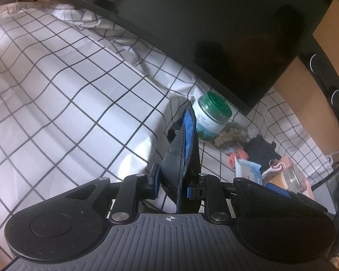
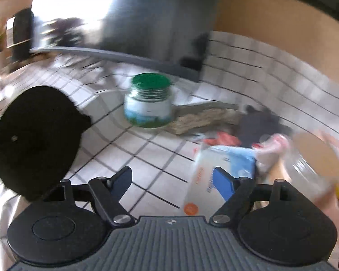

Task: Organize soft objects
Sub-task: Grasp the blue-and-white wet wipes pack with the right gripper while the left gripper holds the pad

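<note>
Pinching a dark pouch (image 1: pixel 180 158) with a blue lining, the left gripper (image 1: pixel 173 184) has its jaws pressed onto the lower end of the fabric, one pad on each side. The pouch stands up out of the jaws, its upper edge reaching toward the green-lidded jar (image 1: pixel 211 117) just beyond, and a black strap loop (image 1: pixel 172 133) hangs off its left side. Below lies a white checked cloth (image 1: pixel 67 103) with black grid lines, rumpled into folds where it meets the big dark monitor (image 1: pixel 214 33) behind.

Over on the right gripper (image 2: pixel 171 184), the picture is smeared with motion, but the jaws are plainly spread wide with nothing between them. A white and blue packet (image 2: pixel 217 164) lies on the cloth just ahead of them, its near end running behind the right blue finger pad (image 2: pixel 223 183). Whether pad and packet touch, I cannot tell through the blur.

Past that packet, the small pile: a tan rough-textured cloth (image 2: pixel 201 117) right beside the jar, a black soft item (image 2: pixel 257 124) to its right, some orange-red bits (image 2: pixel 223 139) between them and the packet. At the far right, a clear glass jar (image 2: pixel 314 169) with a brownish lid, badly blurred. A round black shape (image 2: pixel 38 140) fills the left of the right wrist view; it looks like part of the other gripper.
</note>
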A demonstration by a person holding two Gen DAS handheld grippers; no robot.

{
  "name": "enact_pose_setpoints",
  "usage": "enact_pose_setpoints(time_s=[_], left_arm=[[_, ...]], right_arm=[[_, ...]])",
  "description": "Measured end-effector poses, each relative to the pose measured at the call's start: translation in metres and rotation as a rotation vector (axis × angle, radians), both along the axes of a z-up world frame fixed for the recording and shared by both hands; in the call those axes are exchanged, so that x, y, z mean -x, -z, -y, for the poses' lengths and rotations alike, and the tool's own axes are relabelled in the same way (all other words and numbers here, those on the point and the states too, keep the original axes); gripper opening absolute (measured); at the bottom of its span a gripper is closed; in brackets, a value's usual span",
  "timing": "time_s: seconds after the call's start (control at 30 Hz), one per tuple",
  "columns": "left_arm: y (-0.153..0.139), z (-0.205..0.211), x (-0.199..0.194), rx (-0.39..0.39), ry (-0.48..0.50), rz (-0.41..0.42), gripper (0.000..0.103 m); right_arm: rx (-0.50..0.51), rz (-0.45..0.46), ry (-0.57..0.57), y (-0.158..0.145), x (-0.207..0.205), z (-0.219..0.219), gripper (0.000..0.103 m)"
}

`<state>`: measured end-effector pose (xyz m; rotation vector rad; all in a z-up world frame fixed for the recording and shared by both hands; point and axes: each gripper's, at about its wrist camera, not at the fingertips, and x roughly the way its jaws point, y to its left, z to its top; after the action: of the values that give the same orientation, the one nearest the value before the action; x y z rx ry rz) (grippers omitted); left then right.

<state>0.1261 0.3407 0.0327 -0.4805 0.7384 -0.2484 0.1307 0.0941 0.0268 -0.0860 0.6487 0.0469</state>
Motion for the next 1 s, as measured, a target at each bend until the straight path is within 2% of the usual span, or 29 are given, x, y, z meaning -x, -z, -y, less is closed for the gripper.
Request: enact_pose_setpoints(time_s=[0.1,0.27,0.57,0.67,0.77,0.8,0.83,1.0], left_arm=[[0.002,-0.003,0.003,-0.007,-0.002,-0.012,0.024],[0.006,-0.017,0.013,-0.006,-0.029,-0.026,0.024],[0.008,-0.024,0.016,-0.002,-0.049,-0.037,0.024],[0.009,-0.019,0.015,-0.001,-0.031,-0.042,0.024],[0.01,-0.016,0.014,-0.004,-0.02,-0.045,0.024],[0.009,-0.015,0.013,-0.005,-0.016,-0.045,0.024],[0.009,-0.013,0.012,-0.005,-0.012,-0.043,0.024],[0.006,-0.005,0.007,0.0,0.009,-0.031,0.024]], right_arm=[[0.038,0.007,0.111,0.005,-0.014,-0.001,0.08],[0.104,-0.029,0.172,0.019,-0.04,0.014,0.08],[0.018,-0.071,0.256,0.032,-0.042,0.032,0.083],[-0.012,-0.091,0.275,0.037,-0.045,0.037,0.088],[-0.066,-0.111,0.255,0.039,-0.047,0.045,0.088],[-0.081,-0.117,0.238,0.037,-0.046,0.045,0.081],[-0.083,-0.122,0.223,0.036,-0.045,0.044,0.078],[-0.098,-0.155,0.151,0.036,-0.033,0.035,0.077]])
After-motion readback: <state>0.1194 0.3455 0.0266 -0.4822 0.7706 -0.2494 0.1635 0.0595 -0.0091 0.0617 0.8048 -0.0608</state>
